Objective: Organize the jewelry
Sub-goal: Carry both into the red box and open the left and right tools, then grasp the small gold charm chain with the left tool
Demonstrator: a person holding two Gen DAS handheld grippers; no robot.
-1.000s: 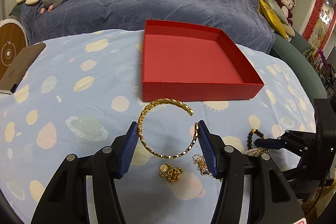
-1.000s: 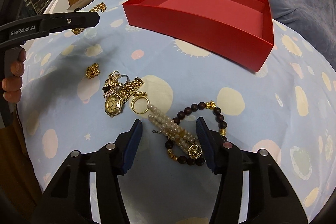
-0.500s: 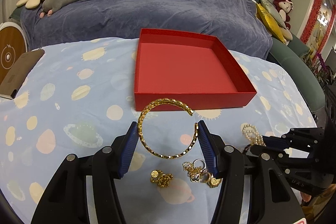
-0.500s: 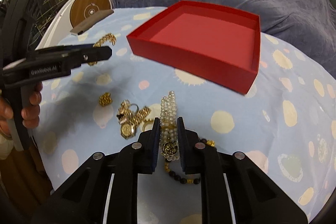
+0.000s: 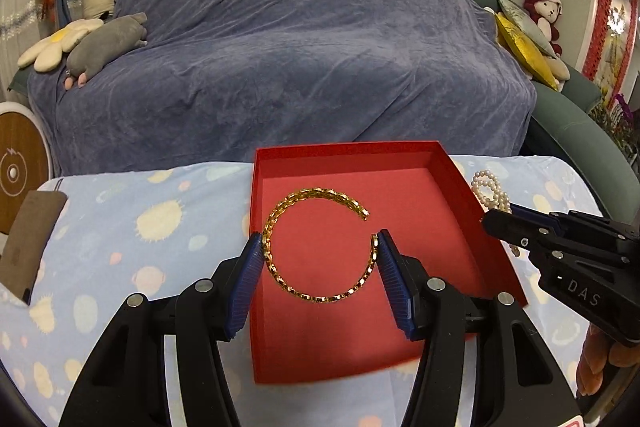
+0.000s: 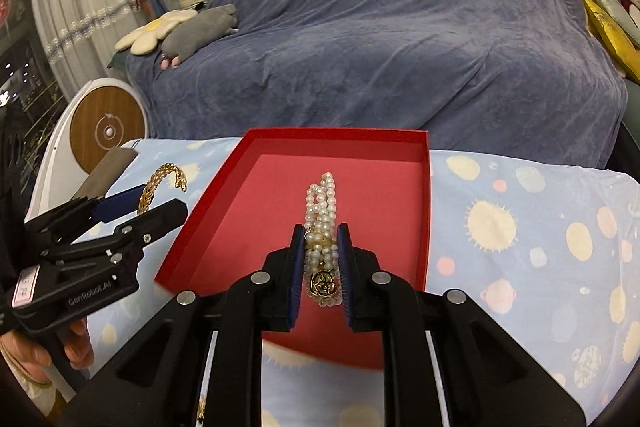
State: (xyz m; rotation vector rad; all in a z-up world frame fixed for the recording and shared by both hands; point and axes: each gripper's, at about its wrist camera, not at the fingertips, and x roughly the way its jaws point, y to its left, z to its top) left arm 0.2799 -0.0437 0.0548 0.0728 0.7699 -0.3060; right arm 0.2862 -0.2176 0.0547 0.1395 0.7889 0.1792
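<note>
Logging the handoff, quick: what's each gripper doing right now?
Left gripper: closed on the open gold chain-link bangle, above the red box.
Right gripper: closed on the white pearl strand.

Gold bangle (image 5: pixel 316 251), pearls (image 6: pixel 320 211) over box (image 5: pixel 400 155)

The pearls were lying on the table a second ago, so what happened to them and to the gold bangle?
The right gripper has just closed its jaws on the pearls and lifted them off the table; they now hang over the red box. The left gripper carried the gold bangle forward until it is over the box too. The bangle stayed clamped the whole time, and the box is still empty.
</note>
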